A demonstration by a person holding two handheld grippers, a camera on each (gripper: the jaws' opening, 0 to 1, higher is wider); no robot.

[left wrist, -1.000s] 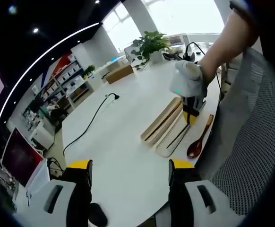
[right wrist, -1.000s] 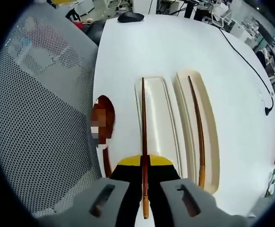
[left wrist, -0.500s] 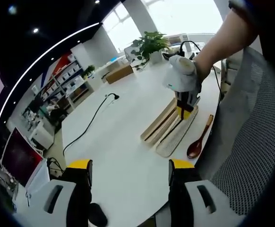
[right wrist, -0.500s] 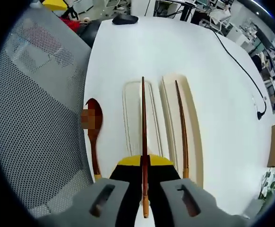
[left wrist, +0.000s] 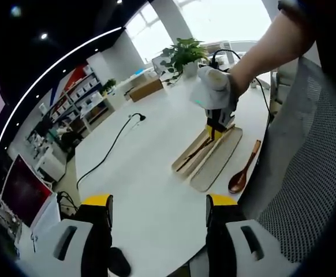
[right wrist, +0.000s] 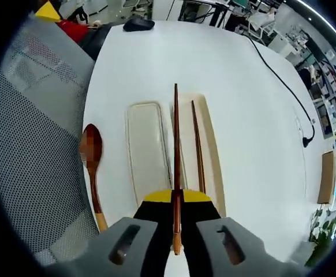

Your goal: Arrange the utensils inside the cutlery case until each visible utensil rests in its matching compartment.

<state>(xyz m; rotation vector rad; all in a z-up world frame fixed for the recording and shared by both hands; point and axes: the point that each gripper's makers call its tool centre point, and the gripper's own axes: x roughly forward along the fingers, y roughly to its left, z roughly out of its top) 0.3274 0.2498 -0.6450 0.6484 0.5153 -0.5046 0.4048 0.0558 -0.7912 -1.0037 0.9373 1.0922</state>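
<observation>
A pale wooden cutlery case (right wrist: 148, 151) lies open on the white table (right wrist: 243, 86) as two long trays side by side. One dark chopstick (right wrist: 198, 144) rests in the right-hand tray. My right gripper (right wrist: 176, 201) is shut on a second chopstick (right wrist: 176, 133), held lengthwise above the seam between the trays, close to the first one. A brown wooden spoon (right wrist: 92, 167) lies on the table left of the case. In the left gripper view the right gripper (left wrist: 215, 104), in a person's hand, hovers over the case (left wrist: 211, 161), with the spoon (left wrist: 243, 171) beside it. My left gripper (left wrist: 159, 210) stands open near the table's edge.
A grey mesh chair (right wrist: 35, 133) stands close beside the spoon side of the table. A black cable (left wrist: 113, 144) runs across the table, and a black mouse (right wrist: 137, 23) lies at its far end. A potted plant (left wrist: 182, 55) and a cardboard box (left wrist: 145, 89) sit farther off.
My right gripper has carried its chopstick sideways from over the empty tray to over the tray with the other chopstick, and lifted somewhat. The left gripper has not moved.
</observation>
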